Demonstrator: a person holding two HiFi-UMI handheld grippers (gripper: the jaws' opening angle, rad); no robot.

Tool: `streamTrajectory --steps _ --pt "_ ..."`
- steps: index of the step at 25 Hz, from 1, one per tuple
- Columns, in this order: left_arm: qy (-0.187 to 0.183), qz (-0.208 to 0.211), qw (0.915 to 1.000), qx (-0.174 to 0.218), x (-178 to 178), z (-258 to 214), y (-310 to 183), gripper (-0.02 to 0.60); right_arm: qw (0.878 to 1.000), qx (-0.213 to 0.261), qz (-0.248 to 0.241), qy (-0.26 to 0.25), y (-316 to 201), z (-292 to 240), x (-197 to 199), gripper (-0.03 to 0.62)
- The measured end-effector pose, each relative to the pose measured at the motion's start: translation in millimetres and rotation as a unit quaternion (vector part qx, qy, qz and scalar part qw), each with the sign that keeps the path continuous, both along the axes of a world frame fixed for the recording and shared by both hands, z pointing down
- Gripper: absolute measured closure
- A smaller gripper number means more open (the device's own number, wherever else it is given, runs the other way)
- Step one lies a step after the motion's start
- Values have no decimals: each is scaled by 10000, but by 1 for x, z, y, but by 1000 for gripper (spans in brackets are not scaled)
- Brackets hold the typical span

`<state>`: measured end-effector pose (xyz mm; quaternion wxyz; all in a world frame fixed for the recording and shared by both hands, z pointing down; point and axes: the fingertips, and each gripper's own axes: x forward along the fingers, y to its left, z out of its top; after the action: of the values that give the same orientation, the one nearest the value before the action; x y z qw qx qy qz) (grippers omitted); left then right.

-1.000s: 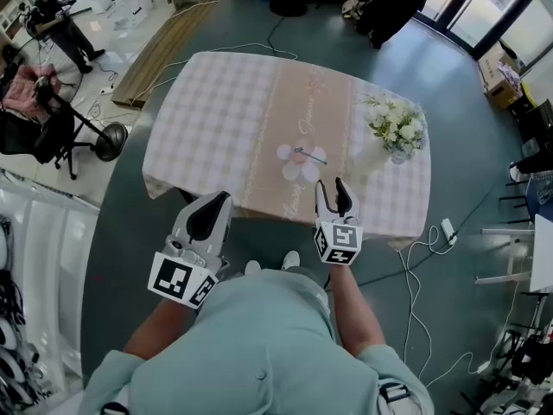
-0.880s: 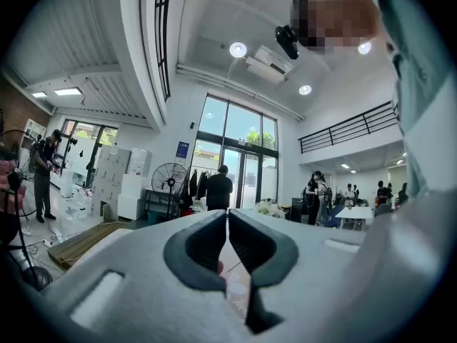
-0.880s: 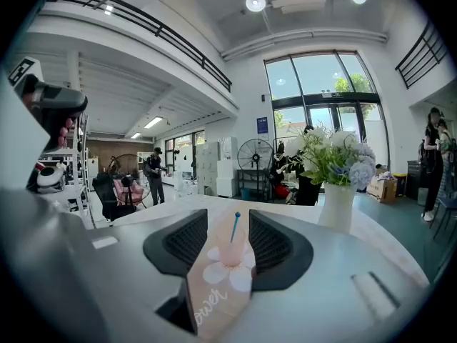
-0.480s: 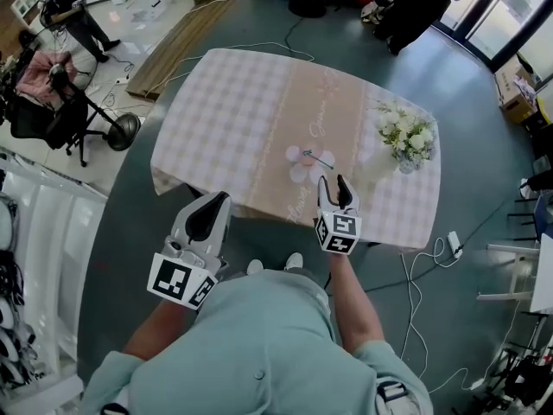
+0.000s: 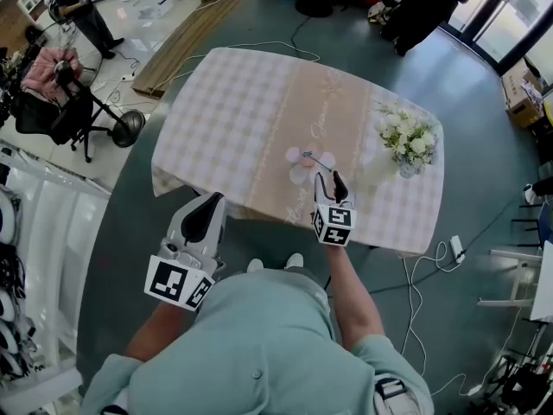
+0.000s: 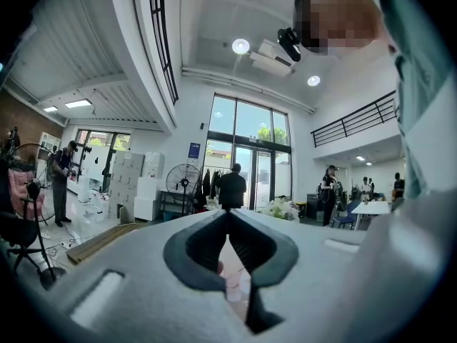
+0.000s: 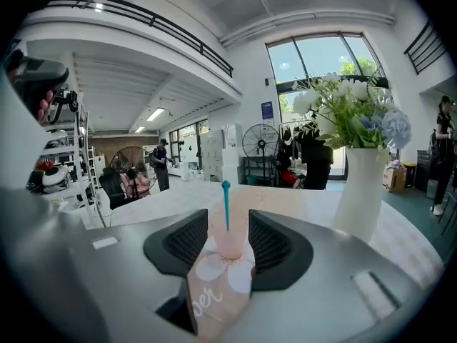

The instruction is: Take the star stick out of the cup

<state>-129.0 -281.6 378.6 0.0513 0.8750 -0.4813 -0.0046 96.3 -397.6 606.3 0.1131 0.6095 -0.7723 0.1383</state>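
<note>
On the table's [image 5: 216,119] beige runner [image 5: 304,93], a small pale pink cup [image 7: 230,240] stands upright on a flower-shaped mat with white petals [image 7: 218,276]. A thin teal star stick [image 7: 226,207] rises out of the cup, its lower end inside and its small knobbed tip above the rim; the tip's shape is too small to make out. The right gripper [image 5: 330,181] is at the near edge of the mat, its jaws spread apart with the cup framed between them, the pads not pressing on it. Further right on the table, well apart from the cup, a white vase [image 7: 360,191] holds white and pale blue flowers [image 7: 343,113]. The left gripper [image 5: 206,218] is off the table's near edge, its jaw tips closed together and holding nothing.
</note>
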Motion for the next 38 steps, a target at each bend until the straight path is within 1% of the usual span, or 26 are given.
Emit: streamTrajectory --steps 10,17,22,38 --pt "-39 -181 9998 -38 -2 0 -2 571 9997 -36 -216 107 -18 12 -9 445" --pt "-63 -257 9996 -42 -2 -1 -2 571 9995 42 -280 115 -25 16 -13 471" --pt "-64 -340 9994 -54 -5 -2 -2 571 9996 69 -254 114 -27 19 -13 482" --pt "-102 -404 9991 -116 -5 -1 -9 571 9996 197 -191 87 -32 13 -10 511"
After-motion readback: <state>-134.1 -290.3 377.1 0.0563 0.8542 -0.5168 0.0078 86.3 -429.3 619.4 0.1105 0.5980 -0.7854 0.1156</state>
